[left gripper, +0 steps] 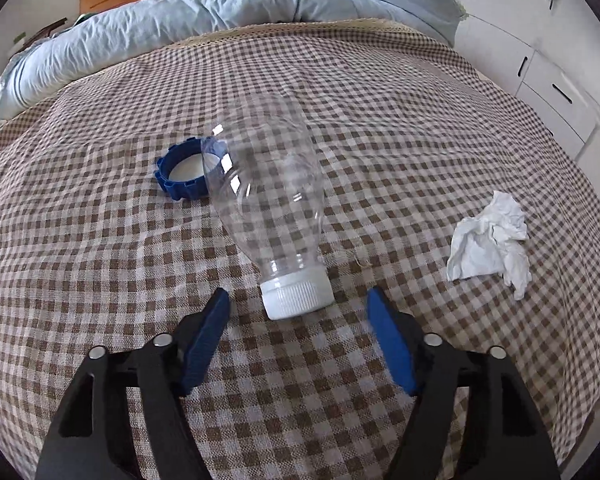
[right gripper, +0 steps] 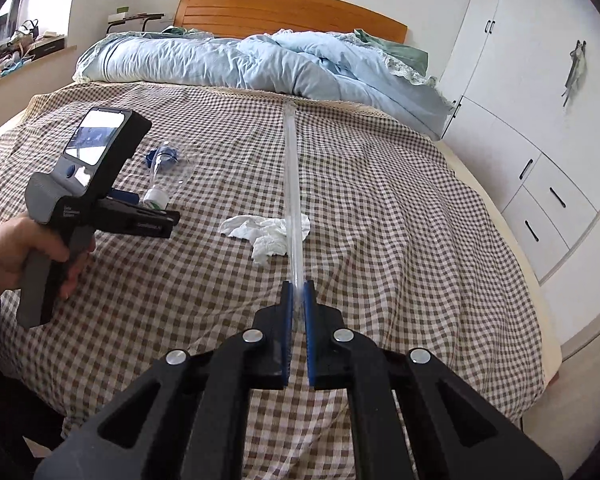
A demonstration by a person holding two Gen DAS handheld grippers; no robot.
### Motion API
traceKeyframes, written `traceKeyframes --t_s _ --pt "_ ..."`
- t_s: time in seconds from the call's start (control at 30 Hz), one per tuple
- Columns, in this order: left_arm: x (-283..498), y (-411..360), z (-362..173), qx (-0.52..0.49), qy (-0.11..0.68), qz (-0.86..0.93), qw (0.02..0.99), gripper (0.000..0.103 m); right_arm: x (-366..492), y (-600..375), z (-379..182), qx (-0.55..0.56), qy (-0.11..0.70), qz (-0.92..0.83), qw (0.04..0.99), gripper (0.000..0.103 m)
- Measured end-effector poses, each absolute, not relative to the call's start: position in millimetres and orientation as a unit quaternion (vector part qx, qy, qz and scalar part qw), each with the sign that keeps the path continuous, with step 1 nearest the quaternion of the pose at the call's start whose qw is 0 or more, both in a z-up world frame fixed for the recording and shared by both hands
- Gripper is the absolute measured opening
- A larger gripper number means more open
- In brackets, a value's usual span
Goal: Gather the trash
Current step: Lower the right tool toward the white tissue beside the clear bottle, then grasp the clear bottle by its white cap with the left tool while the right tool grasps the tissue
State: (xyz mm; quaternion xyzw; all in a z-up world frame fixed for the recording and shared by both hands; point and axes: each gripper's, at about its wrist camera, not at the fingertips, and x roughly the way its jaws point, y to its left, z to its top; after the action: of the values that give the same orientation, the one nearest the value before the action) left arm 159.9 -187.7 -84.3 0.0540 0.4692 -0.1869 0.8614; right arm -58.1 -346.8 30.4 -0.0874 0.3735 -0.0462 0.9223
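A clear plastic bottle (left gripper: 268,188) with a white cap (left gripper: 296,294) lies on the checked bedspread (left gripper: 100,260), cap toward me. My left gripper (left gripper: 298,300) is open, its blue pads on either side of the cap and a little short of it. A blue ring-shaped lid (left gripper: 176,172) lies behind the bottle. A crumpled white tissue (left gripper: 490,240) lies to the right. My right gripper (right gripper: 298,286) is shut on a long clear plastic tube (right gripper: 292,184) that points toward the headboard. The right wrist view also shows the tissue (right gripper: 264,234), the bottle (right gripper: 168,172) and the left gripper (right gripper: 140,216).
A rumpled light blue duvet (right gripper: 260,64) fills the head of the bed below a wooden headboard (right gripper: 292,12). White wardrobe and drawers (right gripper: 540,160) stand along the right side. A cluttered windowsill (right gripper: 20,52) is at the left.
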Motion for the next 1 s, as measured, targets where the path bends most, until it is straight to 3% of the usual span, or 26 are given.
traceKeyframes --t_s 0.07,0.1,0.4,0.67,1.0 --pt "163.7 -183.3 -82.6 0.044 0.466 -0.188 0.864 0.036 -64.0 -350.2 23.1 -0.075 0.380 -0.049 0.921 0.006" --pt "165.3 -181.3 -80.9 0.038 0.463 -0.194 0.864 0.032 -66.2 -352.1 19.5 -0.070 0.383 -0.049 0.920 0.006" --pt "131.5 -164.8 -40.2 0.009 0.434 -0.298 0.850 0.031 -110.5 -375.4 4.0 -0.034 0.399 -0.078 0.913 0.006" --pt "57.5 -188.4 4.0 0.050 0.364 -0.377 0.850 0.030 -217.1 -432.2 2.7 -0.011 0.431 -0.170 0.886 0.006" --pt "-66.0 -250.3 37.7 0.097 0.310 -0.526 0.786 0.030 -360.8 -502.1 -85.9 0.089 0.547 -0.267 0.788 0.006"
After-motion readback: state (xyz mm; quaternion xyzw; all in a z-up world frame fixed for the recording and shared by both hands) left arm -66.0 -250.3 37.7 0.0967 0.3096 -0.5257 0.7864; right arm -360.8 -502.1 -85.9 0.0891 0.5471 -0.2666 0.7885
